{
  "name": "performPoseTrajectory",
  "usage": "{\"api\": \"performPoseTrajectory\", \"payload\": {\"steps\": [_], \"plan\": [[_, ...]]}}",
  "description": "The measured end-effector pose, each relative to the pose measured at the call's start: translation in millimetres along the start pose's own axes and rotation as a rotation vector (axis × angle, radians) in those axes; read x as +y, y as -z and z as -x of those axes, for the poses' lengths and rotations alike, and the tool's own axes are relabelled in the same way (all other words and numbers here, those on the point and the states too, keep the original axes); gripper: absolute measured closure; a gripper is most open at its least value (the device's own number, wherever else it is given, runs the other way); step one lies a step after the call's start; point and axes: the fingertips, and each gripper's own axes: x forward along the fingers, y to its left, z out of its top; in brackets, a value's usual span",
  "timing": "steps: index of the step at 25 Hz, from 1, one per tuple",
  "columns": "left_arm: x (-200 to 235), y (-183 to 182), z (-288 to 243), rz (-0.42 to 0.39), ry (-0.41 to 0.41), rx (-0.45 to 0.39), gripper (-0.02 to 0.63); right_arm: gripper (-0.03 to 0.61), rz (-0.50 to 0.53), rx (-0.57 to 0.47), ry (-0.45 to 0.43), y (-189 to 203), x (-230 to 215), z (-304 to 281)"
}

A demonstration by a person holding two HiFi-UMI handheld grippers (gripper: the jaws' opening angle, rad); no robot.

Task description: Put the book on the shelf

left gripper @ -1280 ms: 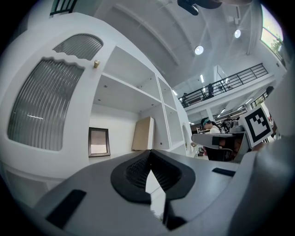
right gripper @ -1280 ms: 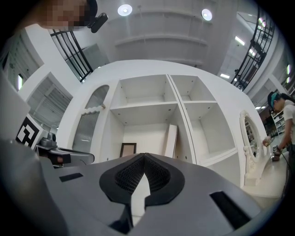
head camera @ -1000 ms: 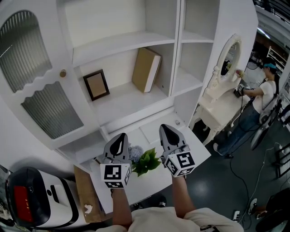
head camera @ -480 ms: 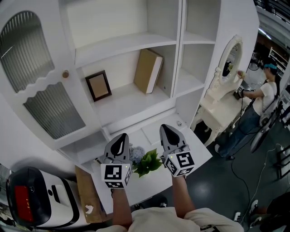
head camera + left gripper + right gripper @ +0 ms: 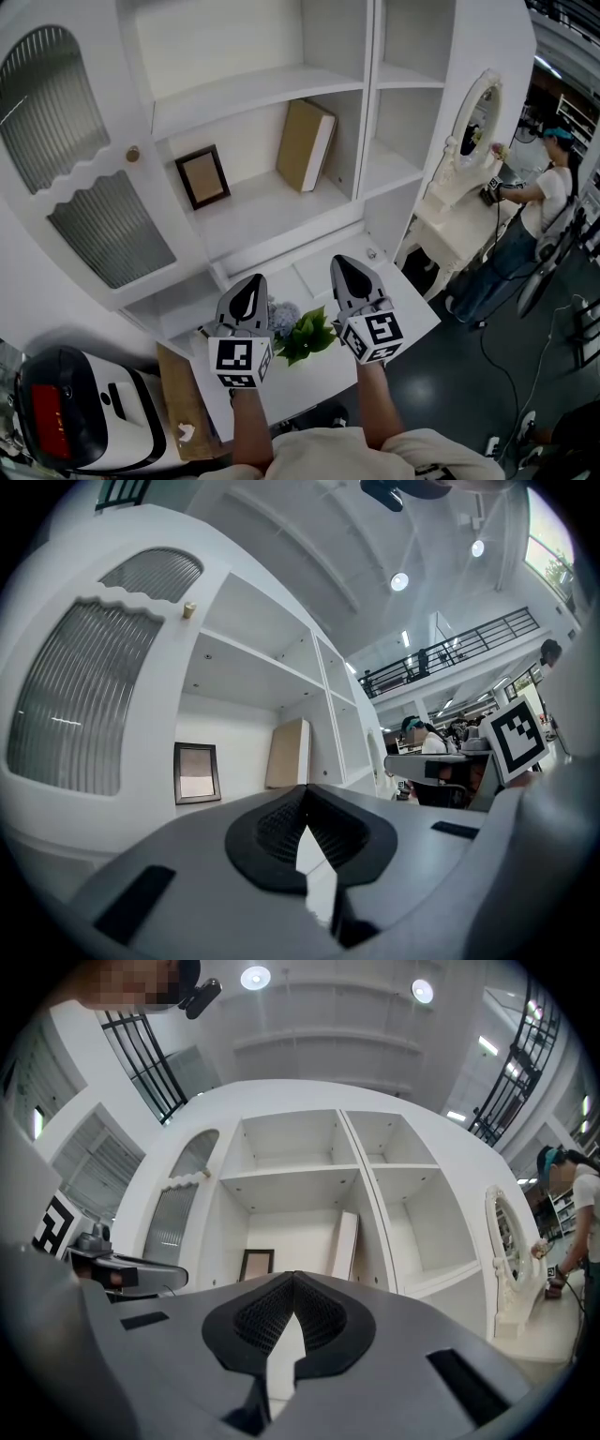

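In front of the white cabinet [image 5: 367,112], the left gripper [image 5: 250,281] and the right gripper [image 5: 339,265] are held side by side at the ends of the person's forearms, both pointing toward the cabinet. Each has its jaws closed tip to tip, with nothing held between them. Just under them, a green leafy plant [image 5: 305,336] with a pale blue flower head [image 5: 281,317] sits on the white counter [image 5: 323,370] jutting from the cabinet's base.

Further in, the book [image 5: 305,145] is already in the cabinet's wide middle compartment. It stands at the right end, tilted, with its top leaning toward the right divider. A dark picture frame [image 5: 202,176] stands at the left end of the same compartment, well apart from the book. A ribbed glass door [image 5: 108,239] covers the cabinet's left side.

Farthest, past the cabinet's right side, a white dressing table with an oval mirror [image 5: 473,117] stands on the dark floor, and a person [image 5: 544,202] stands facing it.
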Motion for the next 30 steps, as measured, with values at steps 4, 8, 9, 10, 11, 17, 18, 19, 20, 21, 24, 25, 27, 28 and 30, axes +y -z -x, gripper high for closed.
{"api": "performPoseTrajectory", "payload": {"steps": [4, 8, 9, 10, 11, 17, 18, 19, 20, 21, 24, 25, 27, 28, 30], "plan": [[-1.1, -0.8, 0.2, 0.0, -0.001, 0.0, 0.597, 0.552, -0.004, 0.0, 0.004, -0.2, -2.1, 1.5], [-1.5, -0.7, 0.5, 0.005, -0.001, 0.001, 0.597, 0.552, -0.003, 0.009, 0.005, 1.5, -2.1, 1.5], [-1.7, -0.6, 0.7, 0.006, -0.001, 0.001, 0.597, 0.552, -0.003, 0.01, 0.005, 2.0, -2.0, 1.8], [-1.9, -0.1, 1.0, 0.007, -0.001, 0.001, 0.597, 0.552, -0.003, 0.011, 0.005, 2.5, -2.0, 2.2], [-2.1, 0.7, 1.1, 0.008, -0.002, 0.002, 0.597, 0.552, -0.003, 0.012, 0.006, 3.0, -2.1, 2.6], [-2.5, 3.8, 1.0, 0.017, -0.003, 0.003, 0.597, 0.552, -0.003, 0.016, 0.008, 5.2, -3.1, 3.7], [-2.6, 4.1, 0.8, 0.019, -0.003, 0.003, 0.597, 0.552, -0.003, 0.016, 0.01, 5.2, -3.7, 3.9], [-2.8, 4.3, 0.7, 0.02, -0.003, 0.004, 0.597, 0.552, -0.005, 0.017, 0.013, 5.3, -4.6, 4.2], [-3.2, 4.4, 0.6, 0.02, -0.002, 0.004, 0.597, 0.552, -0.006, 0.018, 0.018, 5.5, -5.9, 4.7], [-3.7, 4.3, 0.5, 0.02, -0.002, 0.004, 0.597, 0.552, -0.007, 0.019, 0.022, 5.9, -7.2, 5.3], [-4.3, 4.0, 1.0, 0.019, -0.001, 0.001, 0.597, 0.552, -0.009, 0.023, 0.028, 7.4, -9.0, 6.8], [-4.2, 4.1, 1.2, 0.019, -0.001, 0.0, 0.597, 0.552, -0.009, 0.024, 0.029, 7.8, -9.0, 6.9], [-3.7, 4.4, 1.3, 0.022, -0.002, 0.001, 0.597, 0.552, -0.009, 0.027, 0.03, 8.6, -8.5, 6.4], [-3.5, 4.6, 1.2, 0.022, -0.002, 0.001, 0.597, 0.552, -0.009, 0.028, 0.03, 8.9, -8.3, 6.0], [-3.2, 4.5, 1.2, 0.023, -0.001, 0.001, 0.597, 0.552, -0.01, 0.029, 0.031, 9.3, -7.9, 5.4]]}}
